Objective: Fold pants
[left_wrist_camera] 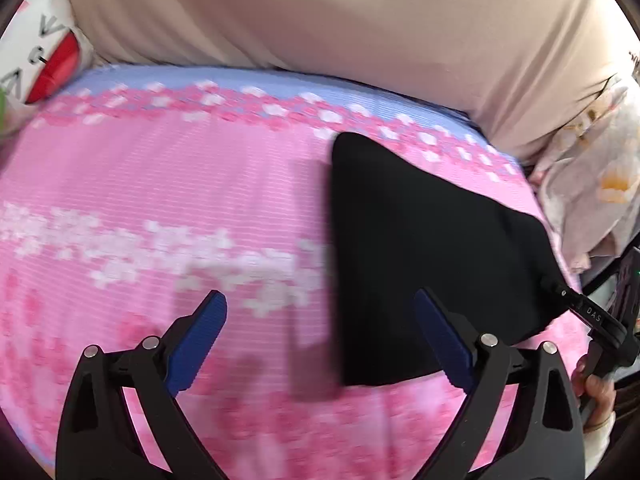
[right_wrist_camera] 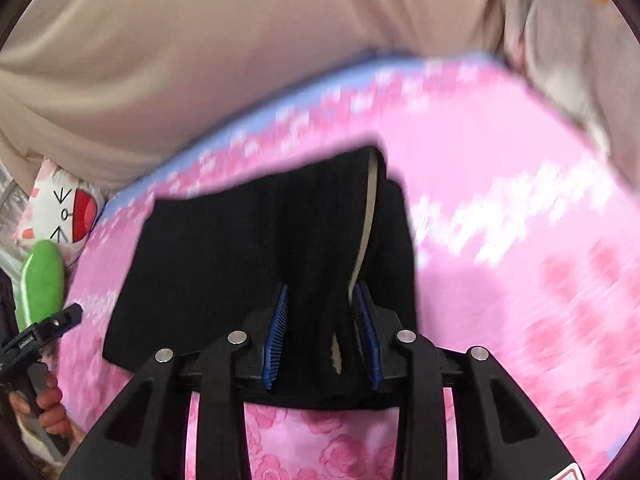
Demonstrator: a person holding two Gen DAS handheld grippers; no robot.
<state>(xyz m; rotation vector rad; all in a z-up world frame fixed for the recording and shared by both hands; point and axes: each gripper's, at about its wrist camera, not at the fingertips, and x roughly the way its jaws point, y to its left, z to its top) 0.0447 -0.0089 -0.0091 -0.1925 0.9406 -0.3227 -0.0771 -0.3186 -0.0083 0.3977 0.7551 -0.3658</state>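
Observation:
Black pants [left_wrist_camera: 420, 248] lie folded on a pink flowered bed cover [left_wrist_camera: 160, 184]. In the left wrist view my left gripper [left_wrist_camera: 320, 320] is open and empty, above the cover just left of the pants' edge. My right gripper [left_wrist_camera: 600, 320] shows at the pants' right corner. In the right wrist view my right gripper [right_wrist_camera: 324, 320] is shut on the near edge of the black pants [right_wrist_camera: 224, 256], with a pale inner band [right_wrist_camera: 370, 208] showing in the fold. My left gripper [right_wrist_camera: 44, 332] shows at the far left, off the pants.
A beige cloth [left_wrist_camera: 340, 16] hangs behind the bed. A white cartoon pillow [right_wrist_camera: 68, 208] and a green plush [right_wrist_camera: 42, 276] sit at the bed's left end. Floral bedding [left_wrist_camera: 592, 176] is piled at the right end.

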